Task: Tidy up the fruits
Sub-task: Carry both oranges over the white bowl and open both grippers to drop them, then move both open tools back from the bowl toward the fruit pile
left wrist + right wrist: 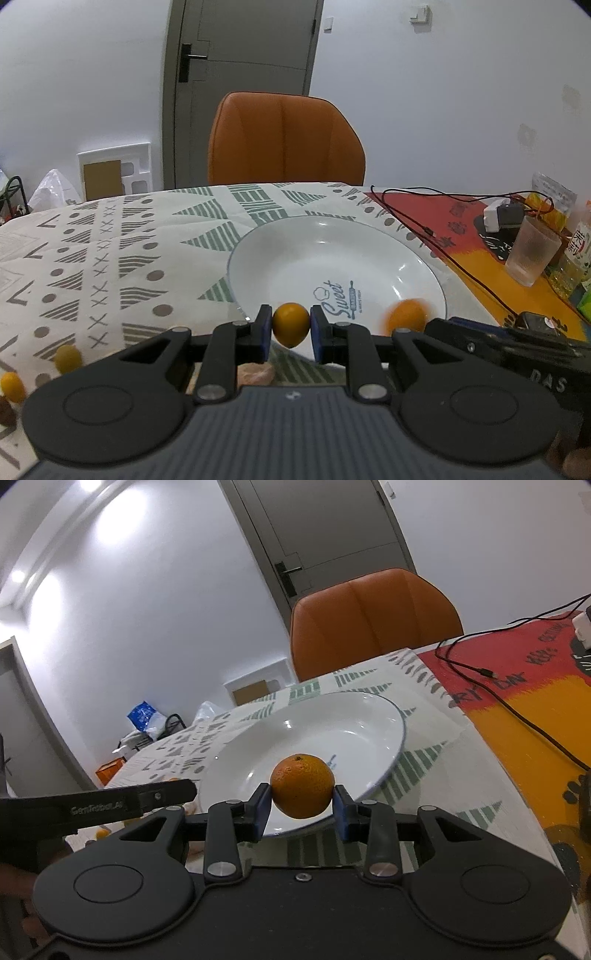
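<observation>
My left gripper is shut on a small yellow-orange kumquat, held just above the near rim of a white deep plate printed "Sweet". My right gripper is shut on a round orange, also at the plate's near edge. In the left wrist view that orange shows blurred over the plate's right side. Nothing lies in the plate. Two more kumquats lie on the patterned tablecloth at the lower left.
An orange chair stands behind the table. To the right, a red and orange mat holds a black cable, a white and grey charger and a frosted glass. A dark brown object sits at the lower left edge.
</observation>
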Tool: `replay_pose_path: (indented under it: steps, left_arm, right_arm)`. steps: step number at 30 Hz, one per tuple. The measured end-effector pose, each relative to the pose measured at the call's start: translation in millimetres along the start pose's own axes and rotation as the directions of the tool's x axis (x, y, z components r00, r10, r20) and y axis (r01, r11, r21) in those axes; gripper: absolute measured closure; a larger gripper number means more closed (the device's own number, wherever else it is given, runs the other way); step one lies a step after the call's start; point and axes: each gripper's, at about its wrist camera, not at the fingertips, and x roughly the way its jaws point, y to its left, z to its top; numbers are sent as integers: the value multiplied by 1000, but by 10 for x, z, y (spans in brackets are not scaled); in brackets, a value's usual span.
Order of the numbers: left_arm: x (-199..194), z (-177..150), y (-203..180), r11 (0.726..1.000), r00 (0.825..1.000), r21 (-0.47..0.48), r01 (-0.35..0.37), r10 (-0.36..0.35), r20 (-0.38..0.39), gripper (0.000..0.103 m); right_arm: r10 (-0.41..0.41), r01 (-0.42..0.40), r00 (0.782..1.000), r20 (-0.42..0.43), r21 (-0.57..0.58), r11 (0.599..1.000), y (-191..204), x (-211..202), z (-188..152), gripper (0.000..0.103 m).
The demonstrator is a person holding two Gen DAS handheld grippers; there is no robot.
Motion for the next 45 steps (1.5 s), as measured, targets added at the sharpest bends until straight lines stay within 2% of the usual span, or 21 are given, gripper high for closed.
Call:
replay_pose_path:
  steps: [9,19,27,32,38,45]
  left_arm:
    - [107,33,-112,999,1000,23,22,-22,-13,83]
    - [15,8,-60,1000,1000,5,-7,8,-17,78]
    - [-191,-55,115,998,999,-34,-50,50,-15,62]
    - [-356,-103,185,996,997,-36,-78,78,7,48]
    - [-541,-148,289,992,993,-55,-116,118,30,34]
    - [-753,-186,428,986,986,-88,-141,148,73,19]
  right_arm:
    - [-7,7,1000,25,5,1000,-21,-135,-16,66]
    - [-17,16,999,29,23,1000,-50,-235,-57,66]
    - [-12,11,999,29,23,1000,25,-226,-84,59]
    - [-22,21,999,36,21,1000,101,-241,-93,55]
    - [-29,29,998,52,1,1000,208,-278,-105,43]
    - [-32,34,996,82,-26,999,364,-335,-122,20]
